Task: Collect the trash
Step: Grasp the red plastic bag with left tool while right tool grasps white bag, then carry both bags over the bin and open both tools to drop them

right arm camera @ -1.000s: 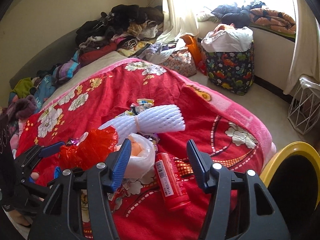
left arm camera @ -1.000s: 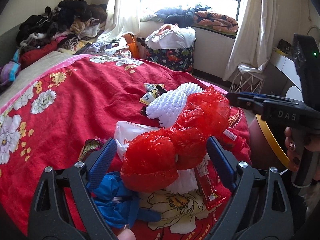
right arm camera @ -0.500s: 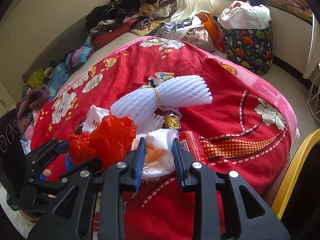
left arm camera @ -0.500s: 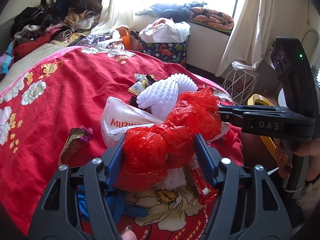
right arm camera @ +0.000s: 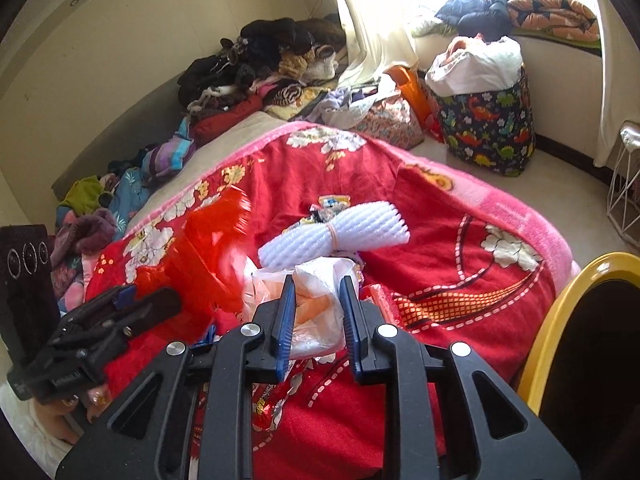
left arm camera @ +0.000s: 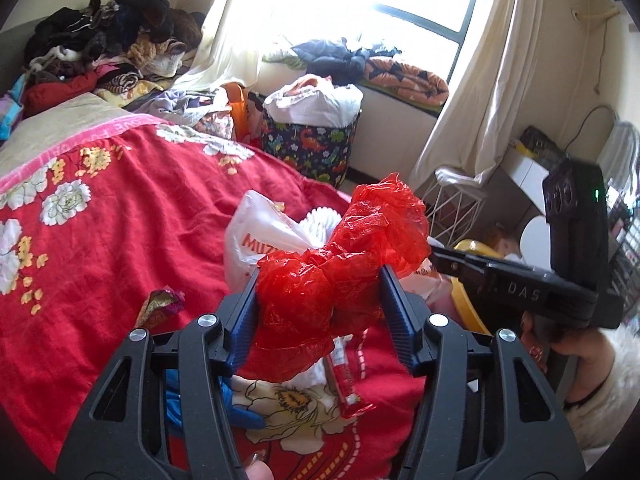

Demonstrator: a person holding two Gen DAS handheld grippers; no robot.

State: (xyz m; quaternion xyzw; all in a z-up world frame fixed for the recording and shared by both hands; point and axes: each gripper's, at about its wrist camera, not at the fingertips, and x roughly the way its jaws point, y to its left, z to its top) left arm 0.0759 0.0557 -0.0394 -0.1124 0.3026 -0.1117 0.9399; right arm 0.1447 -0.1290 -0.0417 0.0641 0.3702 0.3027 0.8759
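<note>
Plastic is the risk: my left tongs (left arm camera: 318,316) pinch the red bag (left arm camera: 340,276), right tongs (right arm camera: 316,322) squeeze the white bag (right arm camera: 316,280); either could slip before the yellow bin (right arm camera: 560,312).

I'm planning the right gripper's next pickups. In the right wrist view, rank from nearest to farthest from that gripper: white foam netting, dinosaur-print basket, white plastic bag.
1. White plastic bag: between the right gripper fingers.
2. White foam netting: just beyond, mid-bed.
3. Dinosaur-print basket: on the floor past the bed, upper right.
</note>
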